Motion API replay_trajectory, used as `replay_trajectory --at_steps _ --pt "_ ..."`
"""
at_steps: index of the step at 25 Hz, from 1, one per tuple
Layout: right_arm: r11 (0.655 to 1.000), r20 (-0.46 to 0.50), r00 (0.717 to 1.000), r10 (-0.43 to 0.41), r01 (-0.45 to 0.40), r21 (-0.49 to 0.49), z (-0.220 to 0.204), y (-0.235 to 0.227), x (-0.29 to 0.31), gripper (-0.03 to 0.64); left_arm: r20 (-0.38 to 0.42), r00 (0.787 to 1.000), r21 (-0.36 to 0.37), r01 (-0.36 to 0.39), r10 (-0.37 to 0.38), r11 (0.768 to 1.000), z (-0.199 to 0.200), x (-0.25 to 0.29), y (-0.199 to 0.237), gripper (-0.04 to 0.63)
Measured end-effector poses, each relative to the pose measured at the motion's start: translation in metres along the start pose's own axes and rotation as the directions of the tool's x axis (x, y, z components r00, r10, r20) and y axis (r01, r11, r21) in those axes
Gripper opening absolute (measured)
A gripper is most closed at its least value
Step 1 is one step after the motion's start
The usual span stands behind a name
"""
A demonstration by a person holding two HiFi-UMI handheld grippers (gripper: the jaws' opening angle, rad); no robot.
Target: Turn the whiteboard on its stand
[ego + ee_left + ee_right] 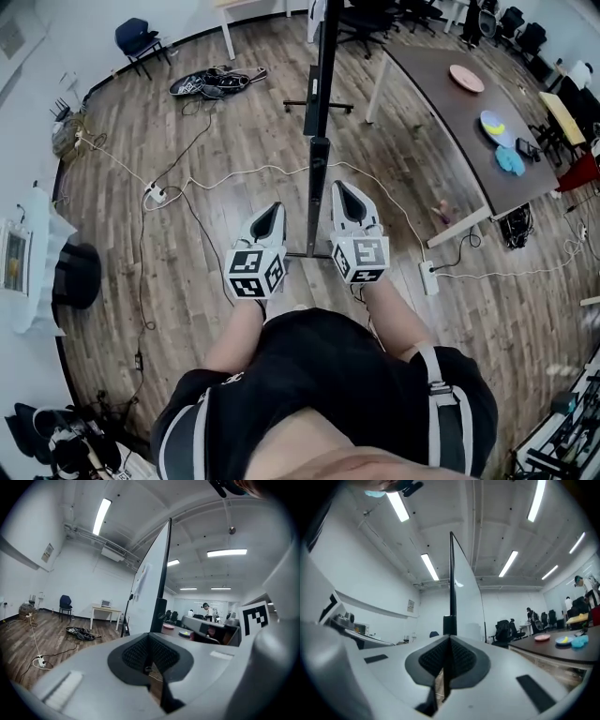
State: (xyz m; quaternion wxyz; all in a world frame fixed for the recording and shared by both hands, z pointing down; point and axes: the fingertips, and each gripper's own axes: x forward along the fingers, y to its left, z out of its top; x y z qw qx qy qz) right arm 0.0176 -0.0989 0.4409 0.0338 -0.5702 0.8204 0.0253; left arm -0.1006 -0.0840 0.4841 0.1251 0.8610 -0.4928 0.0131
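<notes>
Between left hand-held gripper (274, 210) and right hand-held gripper (344, 189), jaws together and empty: edge-on whiteboard (325, 66).

The left gripper (272, 210) and the right gripper (344, 189) point forward side by side, slightly apart. Both have jaws pressed together and empty. Bare forearms (236, 330) extend behind them.

floor (234, 141): wood planks | table (441, 103): dark | walls (79, 578): white | ceiling lights (101, 515): on
</notes>
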Motion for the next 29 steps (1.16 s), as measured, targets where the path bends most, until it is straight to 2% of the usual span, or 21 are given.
replay_trajectory --at_steps 3,9,17,29 --pt "0.999 0.027 0.999 -0.038 0.038 -0.018 0.013 -0.014 -0.017 0.006 0.011 1.000 0.016 0.020 -0.020 1.000 0.005 0.003 -0.009 0.009" --pt "0.993 -0.020 0.993 -0.117 0.116 -0.008 0.002 -0.036 -0.034 0.006 0.008 0.998 0.038 0.063 -0.064 0.997 0.005 0.008 -0.029 0.009" --pt "0.994 -0.054 0.992 -0.112 0.112 -0.010 -0.007 -0.030 -0.039 0.006 0.002 0.996 0.045 0.093 -0.093 0.995 0.005 0.011 -0.036 0.009" --pt "0.993 -0.097 0.989 -0.114 0.115 -0.002 -0.020 -0.022 -0.027 0.006 -0.010 0.996 0.040 0.091 -0.090 0.995 0.001 0.013 -0.023 0.009"
